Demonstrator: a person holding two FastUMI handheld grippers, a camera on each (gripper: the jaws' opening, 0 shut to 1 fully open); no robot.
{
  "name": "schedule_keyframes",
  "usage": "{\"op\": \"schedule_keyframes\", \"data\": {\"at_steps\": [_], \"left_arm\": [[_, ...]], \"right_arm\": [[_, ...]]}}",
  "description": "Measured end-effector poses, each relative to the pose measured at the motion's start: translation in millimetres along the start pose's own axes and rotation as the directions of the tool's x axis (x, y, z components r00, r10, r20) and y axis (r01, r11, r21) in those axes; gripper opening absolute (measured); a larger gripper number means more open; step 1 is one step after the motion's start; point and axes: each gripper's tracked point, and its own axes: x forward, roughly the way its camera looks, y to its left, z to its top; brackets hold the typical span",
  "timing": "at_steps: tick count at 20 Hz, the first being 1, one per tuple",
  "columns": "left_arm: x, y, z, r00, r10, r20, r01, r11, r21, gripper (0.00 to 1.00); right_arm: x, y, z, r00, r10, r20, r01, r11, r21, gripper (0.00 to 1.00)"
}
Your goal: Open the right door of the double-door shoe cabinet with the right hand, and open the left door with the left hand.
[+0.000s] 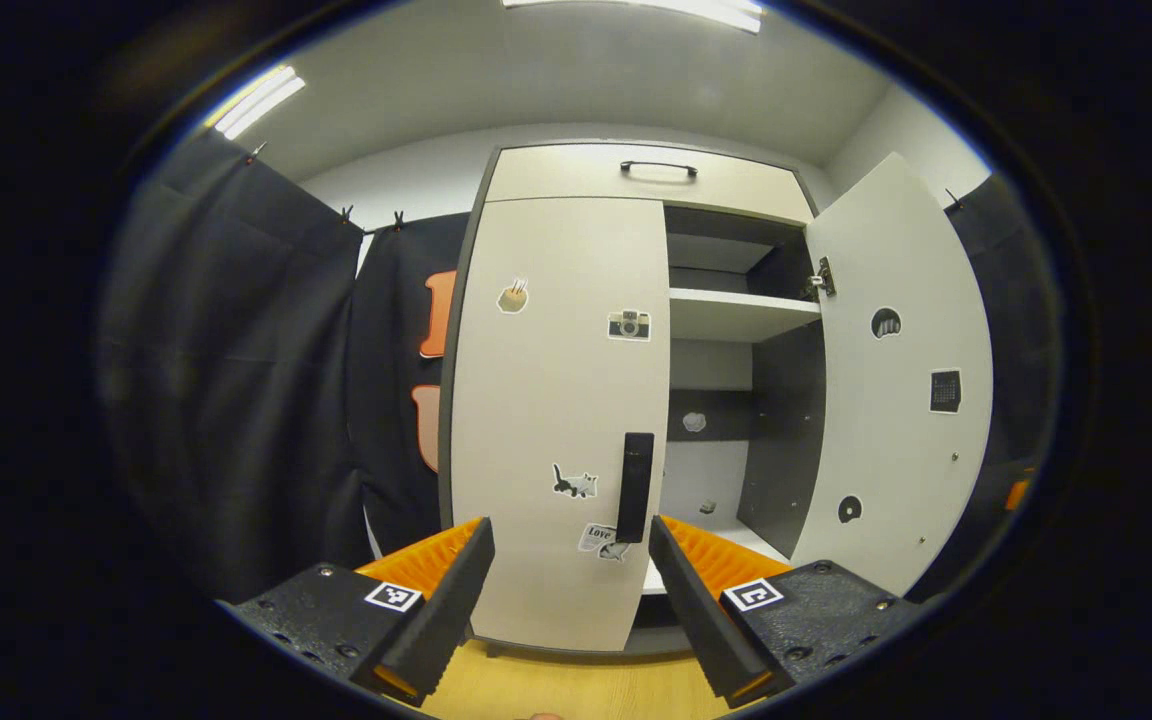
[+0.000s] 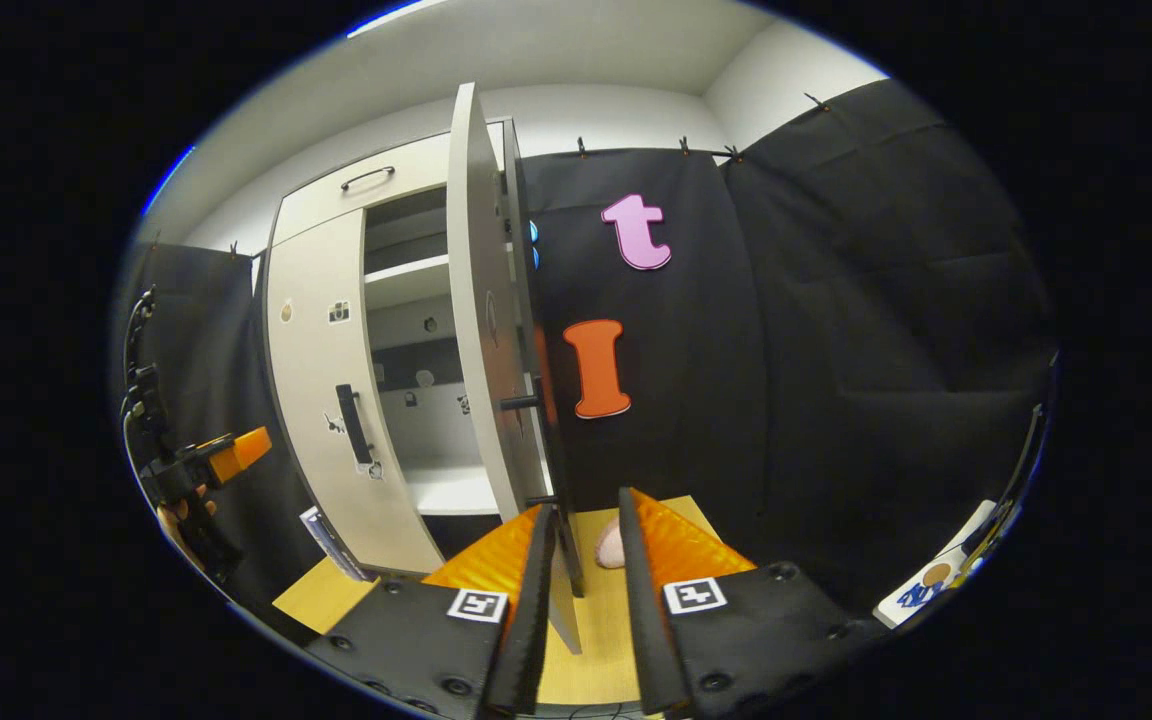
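The left gripper (image 1: 570, 560) is hovering spread in front of the left door (image 1: 556, 420), which is sitting closed with its handle (image 1: 634, 487) just beyond the right finger. Coming in off-line, a finger could be jabbing the panel or slipping off the handle. Whether the fingers are reaching it yet is hard to judge. The right door (image 2: 484, 310) is standing wide open. The right gripper (image 2: 581, 545) is narrowed near that door's edge; I cannot tell whether it is touching.

A sticker (image 1: 598, 538) on the left door (image 1: 556, 400) reads "Love".
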Motion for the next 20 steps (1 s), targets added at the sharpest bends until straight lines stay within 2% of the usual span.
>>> {"op": "schedule_keyframes", "data": {"at_steps": [1, 2, 4, 6, 9, 17, 19, 20], "left_arm": [[8.4, -3.4, -3.5, 1.000, -0.006, -0.006, 0.006, 1.000, 0.002, 0.94], [18.6, -4.0, -6.1, 1.000, -0.007, -0.009, 0.007, 1.000, 0.009, 0.95], [36.6, -9.7, -11.5, 1.000, -0.016, -0.013, 0.017, 0.999, 0.035, 0.92], [56.1, -19.3, -15.4, 0.999, -0.040, -0.010, 0.041, 0.998, 0.047, 0.96], [86.2, -32.6, -26.1, 0.996, -0.082, -0.026, 0.083, 0.996, 0.016, 0.94], [157.6, -43.4, -57.6, 0.991, -0.103, -0.090, 0.105, 0.994, 0.018, 0.95], [161.8, -52.7, -63.9, 0.986, -0.138, -0.092, 0.137, 0.990, -0.019, 0.94], [164.7, -55.5, -63.5, 0.985, -0.148, -0.086, 0.145, 0.989, -0.030, 0.89]], "right_arm": [[0.4, -2.7, 0.6, 1.000, -0.004, 0.003, 0.004, 1.000, -0.011, 0.46], [-0.4, -5.9, 1.2, 1.000, -0.013, 0.009, 0.013, 1.000, -0.019, 0.66], [0.3, -10.5, 2.2, 0.999, -0.030, 0.018, 0.031, 0.999, -0.039, 1.00], [-1.6, -16.6, 4.3, 0.998, -0.049, 0.028, 0.050, 0.998, -0.049, 0.99], [-2.6, -21.0, 4.8, 0.997, -0.068, 0.029, 0.068, 0.998, -0.012, 0.99], [-2.4, -42.4, 7.5, 0.985, -0.168, 0.028, 0.167, 0.985, 0.044, 0.99], [-2.8, -46.3, 10.8, 0.983, -0.181, 0.037, 0.179, 0.983, 0.048, 0.99], [-3.4, -47.2, 11.1, 0.982, -0.185, 0.040, 0.183, 0.982, 0.050, 0.99]]}}
